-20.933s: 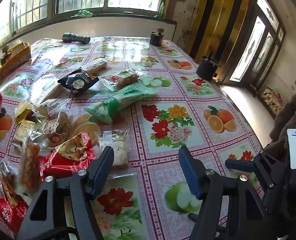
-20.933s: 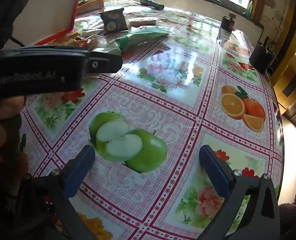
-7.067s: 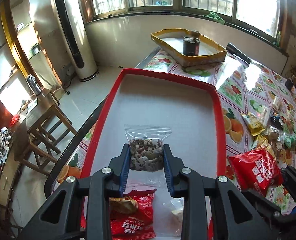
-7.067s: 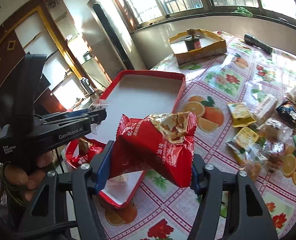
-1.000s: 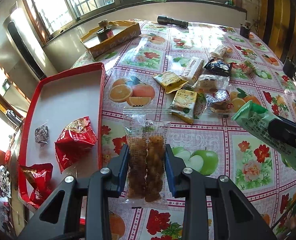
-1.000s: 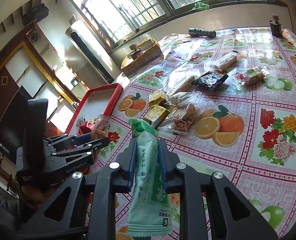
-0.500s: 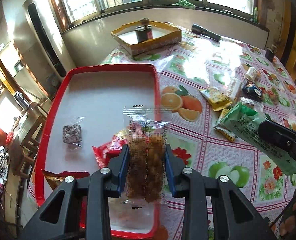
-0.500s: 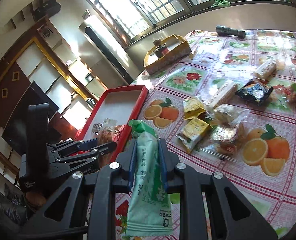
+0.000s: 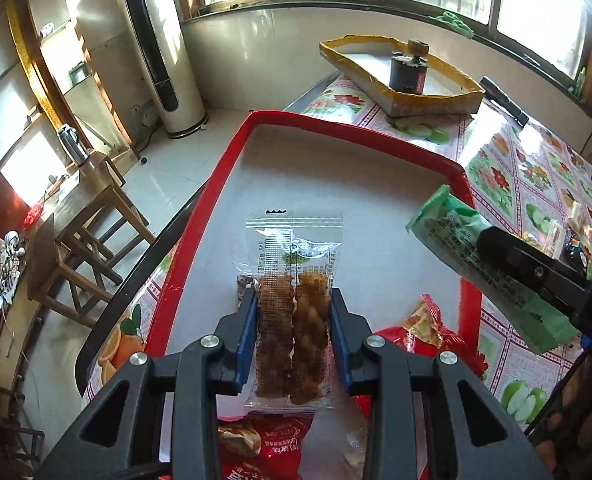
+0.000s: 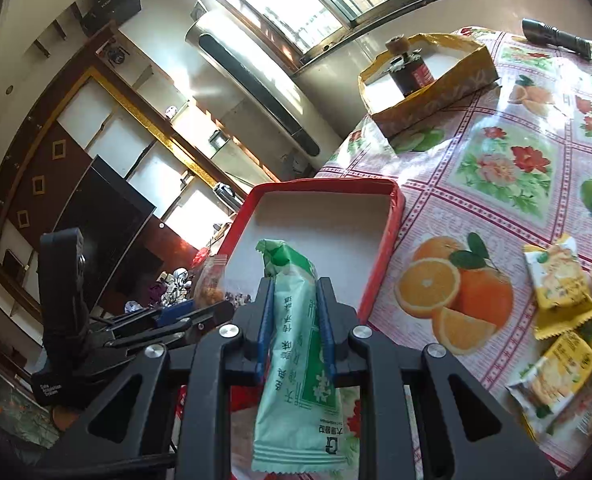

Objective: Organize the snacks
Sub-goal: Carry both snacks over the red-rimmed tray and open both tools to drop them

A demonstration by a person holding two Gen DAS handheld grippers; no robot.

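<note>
Red tray [image 9: 232, 168] already holds several packets; our left tool [image 9: 292, 320] grips a twisted-pastry packet [image 9: 292, 320], our right tool [image 10: 294, 332] a green packet [image 10: 296, 344], and more snacks [image 10: 555, 280] wait on the bench [image 10: 495, 208].

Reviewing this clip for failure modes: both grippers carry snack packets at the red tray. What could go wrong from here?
The right gripper pinches the long green packet near its middle, so the loose ends may swing or slip. The left gripper holds the clear twist-snack packet over red packets already in the red tray; dropping here could pile them up. The grippers are close and might collide.
</note>
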